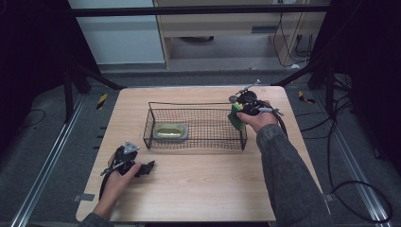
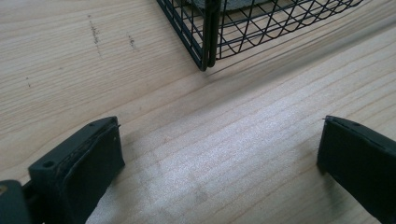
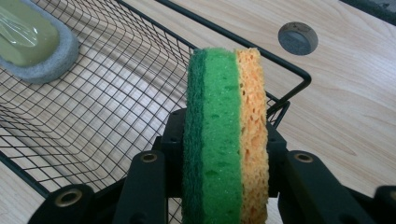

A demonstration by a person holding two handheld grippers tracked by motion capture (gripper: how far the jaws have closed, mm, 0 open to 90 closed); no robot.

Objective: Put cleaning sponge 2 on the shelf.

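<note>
A green and yellow sponge [image 3: 226,135] stands on edge between the jaws of my right gripper [image 3: 224,154], which is shut on it. In the high view that right gripper [image 1: 242,112] holds the sponge [image 1: 236,117] over the right end of a black wire basket [image 1: 196,106]. Inside the basket at its left lies a grey oval dish with a yellow-green top [image 1: 170,131], also at the upper left of the right gripper view as the dish [image 3: 32,39]. My left gripper [image 1: 142,168] rests on the table at the front left, open, with bare wood between its fingers [image 2: 88,163].
The basket's near corner [image 2: 208,42] stands just ahead of the left gripper. A round grey plug [image 3: 298,38] sits in the tabletop beyond the basket's right end. Bare wooden table [image 1: 203,184] lies in front of the basket. Cables trail on the floor at the right.
</note>
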